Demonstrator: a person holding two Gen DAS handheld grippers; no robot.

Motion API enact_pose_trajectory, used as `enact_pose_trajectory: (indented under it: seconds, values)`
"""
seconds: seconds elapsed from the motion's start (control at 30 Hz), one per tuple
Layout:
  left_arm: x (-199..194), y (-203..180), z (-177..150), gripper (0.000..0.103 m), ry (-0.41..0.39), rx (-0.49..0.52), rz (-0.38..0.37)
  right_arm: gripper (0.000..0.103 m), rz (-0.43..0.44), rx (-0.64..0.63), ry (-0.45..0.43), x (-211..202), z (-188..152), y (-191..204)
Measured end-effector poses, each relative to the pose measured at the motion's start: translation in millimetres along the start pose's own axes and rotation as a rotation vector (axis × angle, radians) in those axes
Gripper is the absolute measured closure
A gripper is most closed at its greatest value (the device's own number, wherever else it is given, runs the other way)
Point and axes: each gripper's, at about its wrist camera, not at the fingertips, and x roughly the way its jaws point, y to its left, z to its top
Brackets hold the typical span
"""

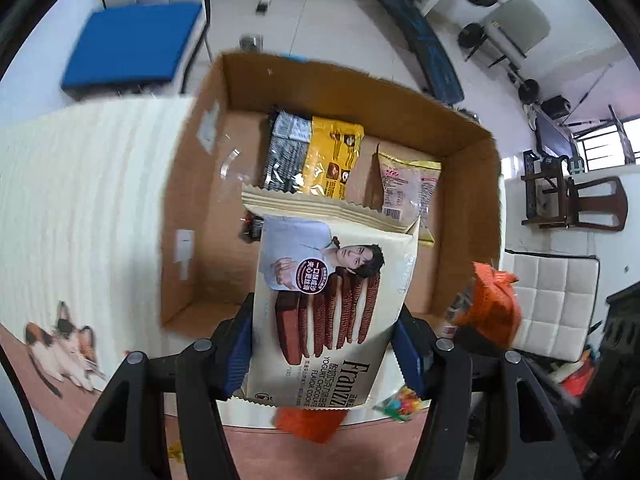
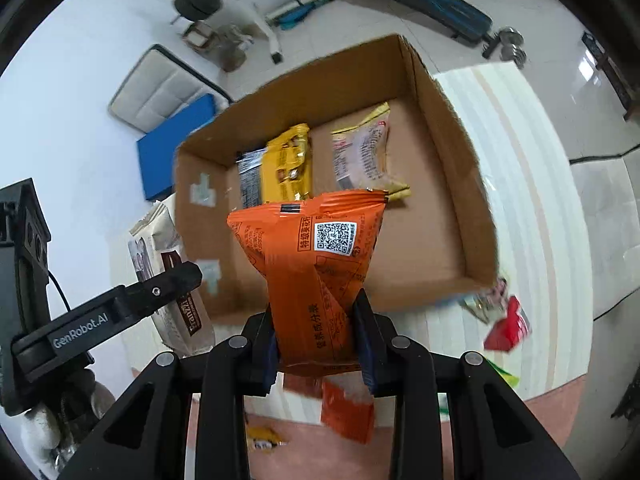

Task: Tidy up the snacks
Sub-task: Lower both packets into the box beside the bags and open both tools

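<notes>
My left gripper (image 1: 322,344) is shut on a cream cookie pack (image 1: 332,300) printed with chocolate wafers, held above the near wall of an open cardboard box (image 1: 188,208). My right gripper (image 2: 316,332) is shut on an orange snack bag (image 2: 308,256) with a QR code, also over the box's (image 2: 452,168) near edge. Inside the box lie a black-and-yellow pack (image 1: 316,156) and a pale yellow-edged packet (image 1: 408,192). In the right wrist view those are the black-and-yellow pack (image 2: 280,168) and the pale packet (image 2: 364,152). The orange bag (image 1: 490,304) shows at right in the left wrist view.
The box stands on a cream ribbed mat (image 1: 80,200) with a cat print. Loose snacks lie near the box: a red pack (image 2: 506,326), an orange pack (image 2: 348,412) and a colourful sweet wrapper (image 1: 400,400). Gym gear, a blue cushion (image 1: 132,48) and chairs stand on the floor beyond.
</notes>
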Motion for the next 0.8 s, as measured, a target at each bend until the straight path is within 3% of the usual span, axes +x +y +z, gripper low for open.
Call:
enact_pose_trajectory:
  seconds: [0.23,0.63,0.67,0.73,0.77,0.8]
  values:
    - [67,8,32,0.044,0.157,-0.032,-0.008,0.069,-0.048,0.021,0.087,65,28,-6]
    - [98,9,44,0.042,0.203,-0.019,0.043,0.066,-0.094,-0.020,0.151,117,35,-9]
    - [98,9,44,0.042,0.202,-0.010,0.041,0.063,-0.087,-0.029,0.169,121,36,-7]
    - [100,5,42,0.042,0.202,-0.005,0.045,0.035,-0.099,-0.041,0.192,124,35,-5]
    - [100,4,42,0.039,0.201,0.002,0.050,0.027,-0.105,-0.054,0.196,125,35,-3]
    - [100,2,41,0.030,0.202,0.019,0.055,0.018,-0.112,-0.074,0.197,125,34,-1]
